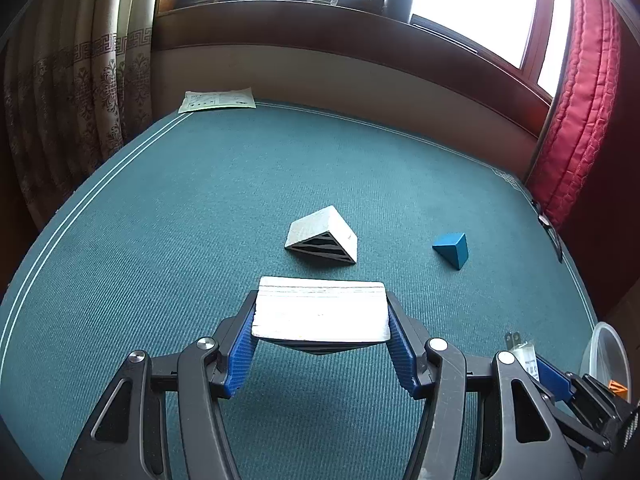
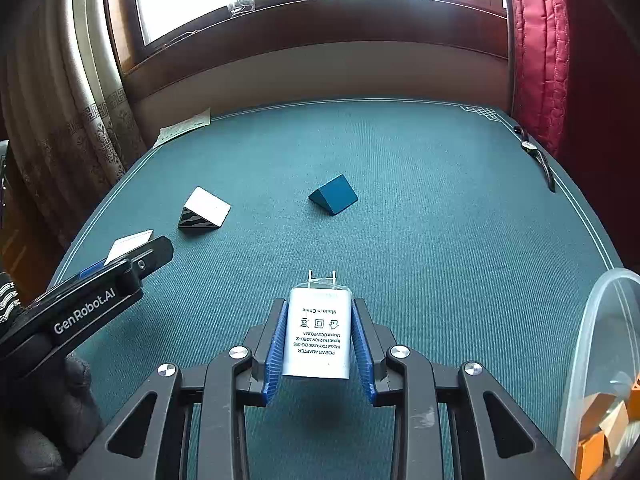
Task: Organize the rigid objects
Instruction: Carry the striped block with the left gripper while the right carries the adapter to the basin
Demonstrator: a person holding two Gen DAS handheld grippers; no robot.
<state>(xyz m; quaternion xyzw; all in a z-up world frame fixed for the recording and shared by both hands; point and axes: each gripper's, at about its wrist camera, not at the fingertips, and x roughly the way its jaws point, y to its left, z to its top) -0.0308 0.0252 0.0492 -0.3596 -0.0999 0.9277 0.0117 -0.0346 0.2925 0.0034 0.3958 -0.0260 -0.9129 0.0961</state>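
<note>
My left gripper (image 1: 320, 320) is shut on a white triangular block (image 1: 320, 314), held just above the green table; the same gripper (image 2: 120, 258) and its white block (image 2: 130, 245) show at the left of the right wrist view. My right gripper (image 2: 318, 336) is shut on a white power adapter (image 2: 317, 338) with its two prongs pointing away; the adapter (image 1: 524, 354) also peeks in at the right of the left wrist view. A second white triangular block (image 1: 322, 236) (image 2: 204, 212) and a blue triangular block (image 1: 452, 249) (image 2: 334, 194) lie on the table ahead.
A clear plastic container (image 2: 600, 360) (image 1: 606, 354) with orange and pale pieces stands at the near right table edge. A paper sheet (image 1: 218, 100) lies at the far left corner. A wristwatch (image 2: 536, 156) rests by the red curtain (image 2: 540, 52). A gloved hand (image 2: 44, 412) is at lower left.
</note>
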